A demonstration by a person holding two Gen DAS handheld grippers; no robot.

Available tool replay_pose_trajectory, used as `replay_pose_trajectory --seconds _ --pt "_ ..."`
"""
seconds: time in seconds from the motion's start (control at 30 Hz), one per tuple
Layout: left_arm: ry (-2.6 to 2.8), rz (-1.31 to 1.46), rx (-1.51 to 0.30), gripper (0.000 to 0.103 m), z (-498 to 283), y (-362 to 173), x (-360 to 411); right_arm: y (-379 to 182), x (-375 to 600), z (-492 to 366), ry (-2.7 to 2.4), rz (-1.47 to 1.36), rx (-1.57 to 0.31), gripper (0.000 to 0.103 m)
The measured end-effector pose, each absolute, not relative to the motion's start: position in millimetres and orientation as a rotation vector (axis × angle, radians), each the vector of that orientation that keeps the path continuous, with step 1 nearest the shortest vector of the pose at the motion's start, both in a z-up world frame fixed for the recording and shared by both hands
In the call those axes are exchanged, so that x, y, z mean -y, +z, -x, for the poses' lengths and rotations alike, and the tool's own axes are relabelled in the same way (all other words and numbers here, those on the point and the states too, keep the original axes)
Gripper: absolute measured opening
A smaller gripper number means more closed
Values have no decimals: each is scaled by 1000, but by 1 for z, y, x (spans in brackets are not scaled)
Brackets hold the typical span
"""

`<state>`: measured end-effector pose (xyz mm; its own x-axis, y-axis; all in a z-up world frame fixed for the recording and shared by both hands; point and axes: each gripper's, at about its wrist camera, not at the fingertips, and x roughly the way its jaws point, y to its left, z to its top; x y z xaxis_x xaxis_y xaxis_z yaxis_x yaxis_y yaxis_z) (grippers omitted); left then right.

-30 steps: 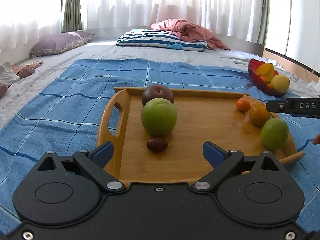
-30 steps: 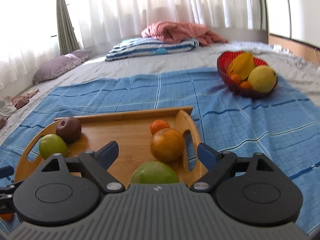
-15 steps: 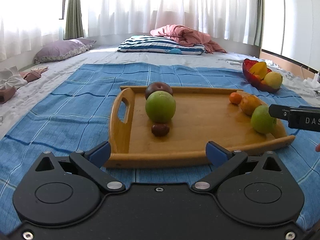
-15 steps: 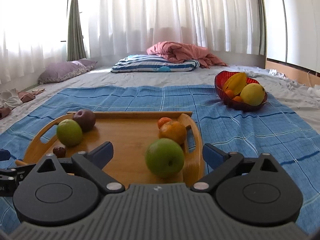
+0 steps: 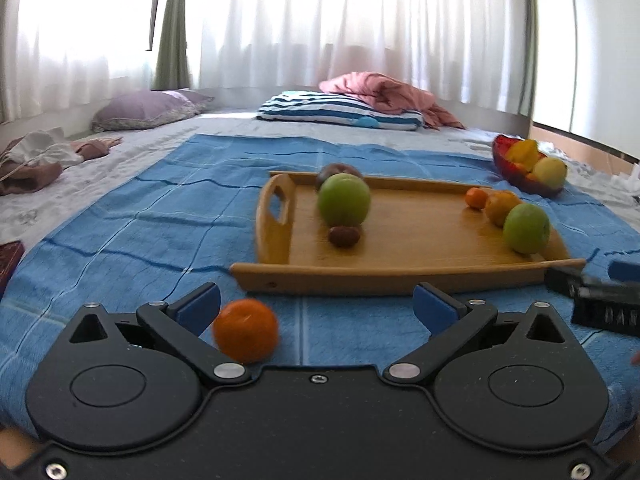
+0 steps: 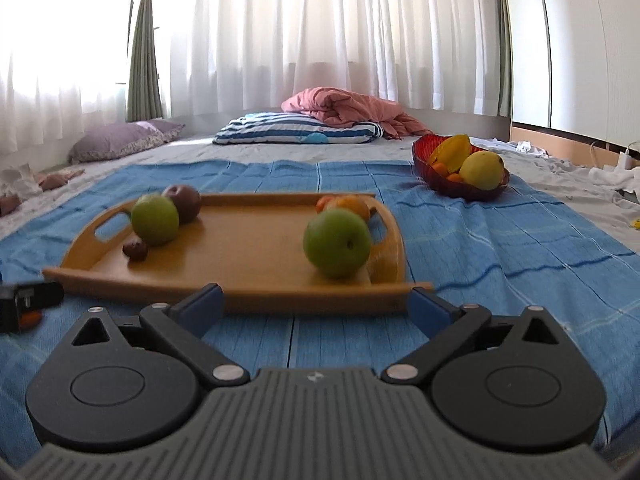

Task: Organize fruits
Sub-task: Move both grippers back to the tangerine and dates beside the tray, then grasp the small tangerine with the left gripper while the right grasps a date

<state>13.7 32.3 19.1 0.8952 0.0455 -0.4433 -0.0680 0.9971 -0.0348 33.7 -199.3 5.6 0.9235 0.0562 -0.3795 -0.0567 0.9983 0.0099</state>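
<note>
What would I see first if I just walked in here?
Probably the wooden tray on the blue blanket, with green apples at both ends. Next, the red bowl of yellow and orange fruit, farther back on the right. One orange lies alone on the blanket, just in front of the tray.

left gripper (image 5: 316, 304): black smooth housing, blue pads, silver pivot screws, round discs at 8 and 4 o'clock | right gripper (image 6: 316, 304): grey ribbed housing, black arms, blue pads, white lettering
</note>
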Motion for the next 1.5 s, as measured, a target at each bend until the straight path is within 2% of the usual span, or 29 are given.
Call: replay_pose_trajectory --seconds 0.27,0.57,0.8,0.97,1.27,1.37,1.5 --pt "91 47 -483 103 -6 10 -43 -5 179 -8 56 73 -406 98" --pt "160 56 -510 101 -15 -3 -58 -14 164 -2 60 35 -421 77" --pt "154 70 -524 91 -22 -9 -63 -16 151 -5 63 -25 -425 56" --pt "163 92 -531 87 -27 -10 -64 -18 143 -13 52 -53 -444 49" --pt "161 107 -548 75 -36 -13 -66 -21 131 -23 52 -24 -447 47" --pt "155 101 -547 68 -37 -13 -64 -22 131 -25 50 -30 -445 45" --pt "156 82 -541 51 -37 -12 -57 -23 132 -25 50 -37 -439 38"
